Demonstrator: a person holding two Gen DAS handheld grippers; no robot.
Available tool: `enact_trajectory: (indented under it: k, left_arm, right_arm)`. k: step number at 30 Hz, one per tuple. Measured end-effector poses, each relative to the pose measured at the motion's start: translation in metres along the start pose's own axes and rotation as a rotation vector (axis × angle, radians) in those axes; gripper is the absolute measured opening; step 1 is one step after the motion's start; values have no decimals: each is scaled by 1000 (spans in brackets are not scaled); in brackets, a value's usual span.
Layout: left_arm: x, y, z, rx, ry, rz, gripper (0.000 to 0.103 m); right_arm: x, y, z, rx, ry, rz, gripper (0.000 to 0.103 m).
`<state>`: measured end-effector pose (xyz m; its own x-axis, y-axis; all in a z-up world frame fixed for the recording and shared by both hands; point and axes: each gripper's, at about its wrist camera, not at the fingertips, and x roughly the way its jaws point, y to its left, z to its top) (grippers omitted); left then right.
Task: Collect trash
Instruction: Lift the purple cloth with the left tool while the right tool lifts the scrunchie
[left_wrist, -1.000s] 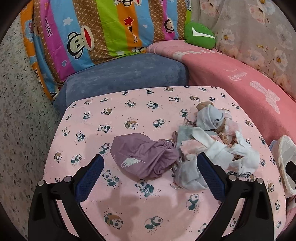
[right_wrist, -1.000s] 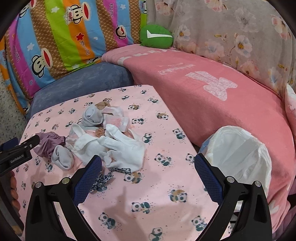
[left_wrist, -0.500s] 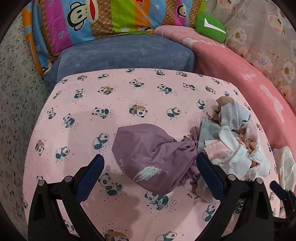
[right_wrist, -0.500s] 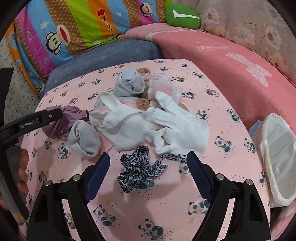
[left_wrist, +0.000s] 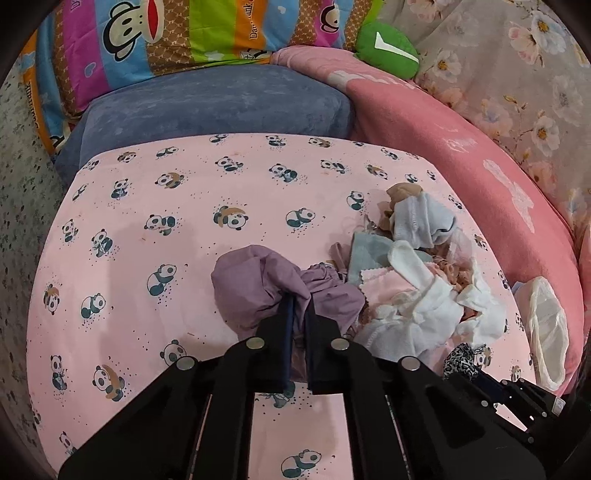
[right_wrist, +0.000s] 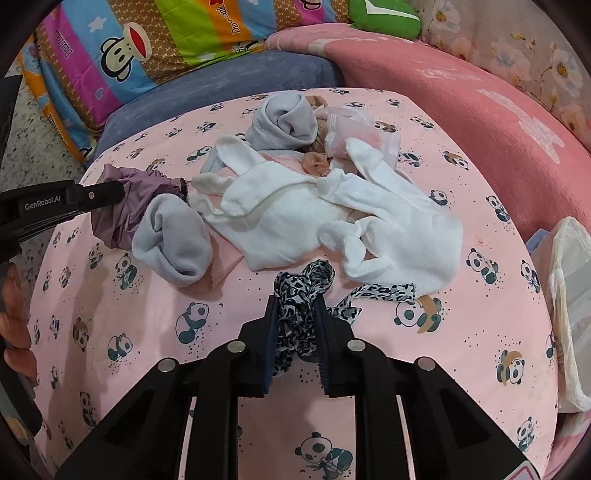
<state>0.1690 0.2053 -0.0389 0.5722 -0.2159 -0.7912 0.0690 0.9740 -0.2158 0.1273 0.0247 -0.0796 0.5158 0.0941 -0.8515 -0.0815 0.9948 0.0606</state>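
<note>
A pile of cloth scraps lies on the pink panda-print table (left_wrist: 155, 192). My left gripper (left_wrist: 300, 306) is shut on the purple cloth (left_wrist: 255, 284), which also shows in the right wrist view (right_wrist: 122, 206) with the left gripper's finger (right_wrist: 96, 194) on it. My right gripper (right_wrist: 295, 306) is shut on a leopard-print strip (right_wrist: 303, 284), whose tail trails right on the table. White gloves (right_wrist: 332, 206), grey socks (right_wrist: 173, 240) and pink rags lie between the two grippers. A white-lined trash bag (right_wrist: 570, 280) hangs open at the table's right edge, also seen in the left wrist view (left_wrist: 546, 325).
A blue cushion (left_wrist: 221, 107) and a striped cartoon pillow (left_wrist: 177, 40) stand behind the table. A pink blanket (left_wrist: 461, 147) covers the sofa to the right, with a green cushion (left_wrist: 388, 48) at the back. Speckled floor (left_wrist: 22, 184) lies to the left.
Both grippers have gone from wide open to shut. The left closed on the purple cloth, bunching it up. The right closed on the leopard-print strip.
</note>
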Motion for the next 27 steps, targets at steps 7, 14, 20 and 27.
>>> enact_trajectory:
  k: [7,14,20,27]
  left_arm:
    - [-37,-28,20,51,-76,-41,2]
    - [-70,-74,39,120,-140,-113,2]
    - [-91,-120,49,188,-179,-192,2]
    - [-103,-178,49,276,-207,-260,2]
  right_arm:
    - [-38,-9,15,15,-83,8,14]
    - [-83,-31,31,55,-176,10,14]
    - [-117,-63,36,103,-249,-9,14]
    - [-143,-109,30,171,-304,-59,14]
